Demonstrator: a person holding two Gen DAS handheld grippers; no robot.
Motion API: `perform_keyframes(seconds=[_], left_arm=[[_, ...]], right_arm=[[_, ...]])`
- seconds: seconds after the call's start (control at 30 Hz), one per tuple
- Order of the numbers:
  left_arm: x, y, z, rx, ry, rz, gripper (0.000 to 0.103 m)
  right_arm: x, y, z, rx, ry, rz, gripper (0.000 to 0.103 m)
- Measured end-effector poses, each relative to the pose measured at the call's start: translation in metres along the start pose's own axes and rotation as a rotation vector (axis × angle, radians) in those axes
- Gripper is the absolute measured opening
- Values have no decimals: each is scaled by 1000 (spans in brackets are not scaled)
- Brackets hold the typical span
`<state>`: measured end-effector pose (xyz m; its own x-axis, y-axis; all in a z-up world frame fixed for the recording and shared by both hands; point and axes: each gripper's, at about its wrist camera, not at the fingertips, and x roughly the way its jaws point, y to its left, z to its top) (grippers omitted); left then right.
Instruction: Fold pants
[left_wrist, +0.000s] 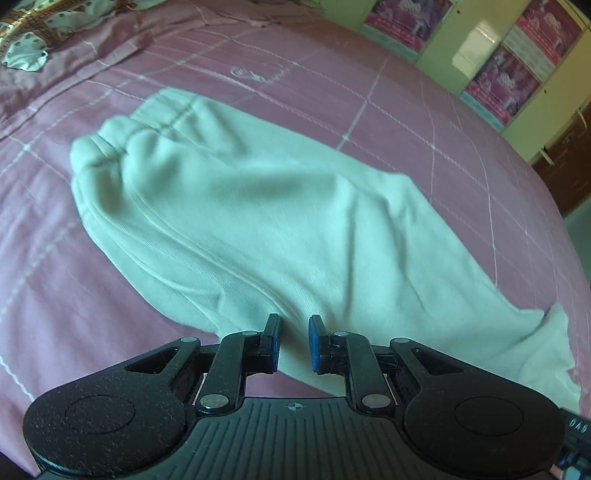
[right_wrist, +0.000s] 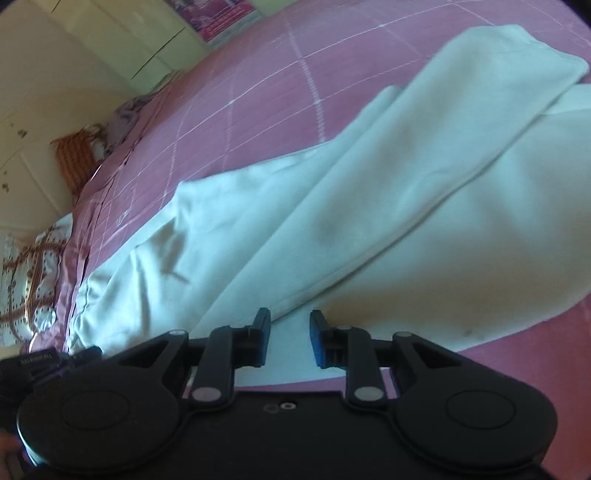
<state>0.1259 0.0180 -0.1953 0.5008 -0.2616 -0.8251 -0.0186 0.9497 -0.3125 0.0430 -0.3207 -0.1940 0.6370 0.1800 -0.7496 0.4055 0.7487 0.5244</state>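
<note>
A: Item one, the pants (left_wrist: 258, 221). Where are they lying?

B: One pair, pale mint-white, lying on the pink checked bedspread (left_wrist: 424, 110). In the left wrist view they are filling the middle of the frame; in the right wrist view (right_wrist: 369, 221) they are running from lower left to upper right.

A: Long axis?

B: In the left wrist view it is running diagonally, the gathered elastic end pointing to the upper left, the looser end trailing off to the lower right. One layer is lying folded over another, with a long seam showing.

A: Edges and free room?

B: Bare bedspread is showing at the left and top of the left wrist view. The bed's edge is curving down the right side, with cupboards (left_wrist: 517, 55) standing beyond it. A patterned pillow (left_wrist: 26, 33) is sitting in the upper left corner.

A: Tools?

B: Two. The left gripper (left_wrist: 294, 341) is standing slightly parted, nothing clamped, cloth lying beyond its tips. The right gripper (right_wrist: 290, 341) is likewise released, its jaws apart over the pants' near edge.
</note>
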Motion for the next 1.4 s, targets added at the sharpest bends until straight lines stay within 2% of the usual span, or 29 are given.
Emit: perform_keyframes(seconds=[0.07,0.17,0.37,0.5,0.57,0.67,0.77,0.83,0.93,1.0,1.07,1.17,1.3,1.4], left_arm=[[14,-5,-16,-14,46,12,15],[12,-6,-27,-22,14,15,15],[16,1,-18,-58,45,12,15],[16,-3,-19,-35,42,32,15],[16,-4,-20,-29,40,36,15],[16,-9,-20,9,35,50,15],[16,-14,-21,47,26,65,15],[16,-16,-21,57,21,71,15],[16,-20,-21,76,16,89,15],[14,-23,-21,93,12,105,15],[7,-30,-21,97,-3,107,15],[-1,-47,-25,113,-25,63,15],[7,-83,-37,154,14,11,15],[17,-104,-53,189,39,5,15]], right_arm=[[-6,-20,7,58,-24,-16,25],[-8,-46,17,127,-56,-43,25],[11,-82,39,279,-148,-15,22],[23,-93,45,356,-197,6,18],[17,-92,44,333,-209,3,8],[-18,-79,39,231,-280,16,6],[-57,-68,27,135,-305,28,6],[-67,-70,12,92,-281,4,6],[-45,-93,-6,81,-171,-110,7],[-33,-105,-9,128,-147,-102,6],[-38,-101,-4,127,-156,-86,24],[-57,-108,2,143,-200,-42,44],[-68,-137,22,188,-233,-89,44],[-67,-154,39,208,-259,-137,43]])
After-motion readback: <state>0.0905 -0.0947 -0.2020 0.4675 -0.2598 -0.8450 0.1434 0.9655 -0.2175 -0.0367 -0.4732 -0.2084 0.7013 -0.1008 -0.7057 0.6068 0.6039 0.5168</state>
